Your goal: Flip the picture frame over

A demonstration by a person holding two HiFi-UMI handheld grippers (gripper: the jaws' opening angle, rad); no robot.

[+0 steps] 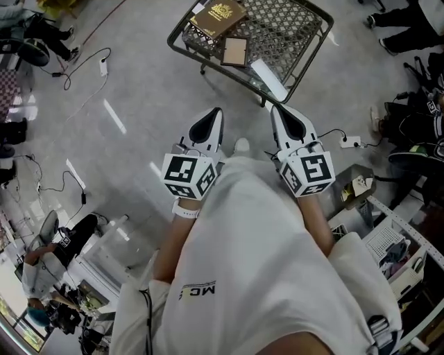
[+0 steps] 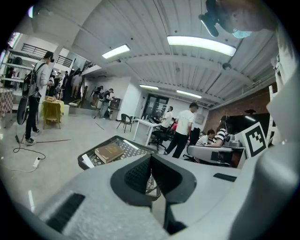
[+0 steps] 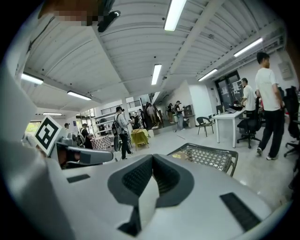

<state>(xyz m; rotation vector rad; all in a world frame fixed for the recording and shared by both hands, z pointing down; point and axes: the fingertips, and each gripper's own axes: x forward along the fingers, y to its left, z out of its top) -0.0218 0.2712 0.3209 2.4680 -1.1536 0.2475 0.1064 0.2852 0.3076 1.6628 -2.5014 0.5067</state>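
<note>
A black mesh surface (image 1: pixel 291 31) on thin legs is seen on a grey floor, ahead of a person in a white shirt. Two grippers are held level before it, well short of its near edge.

The left gripper (image 1: pixel 216 112) is carried empty, its fingers (image 2: pixel 136 176) pressed together at the tips. The right gripper (image 1: pixel 277 111) is likewise empty, its fingers (image 3: pixel 136 178) shut on nothing.

A brown book (image 1: pixel 218 17) is laid toward the far left corner. A white strip (image 1: pixel 268 79) is laid along the near edge, toward the right corner. The frame (image 1: pixel 234 51), smaller than the book, is laid flat just beside it, toward the middle of the near edge; which face is up cannot be told.

The flip is judged not yet begun.

Trouble may be expected from the flat lie. With no raised lip seen, the frame could be shoved along the mesh instead of lifted, into the book or off the near edge. A fingertip might be caught in the mesh holes. The strip could be swept off on the approach if the right gripper is brought in low.
</note>
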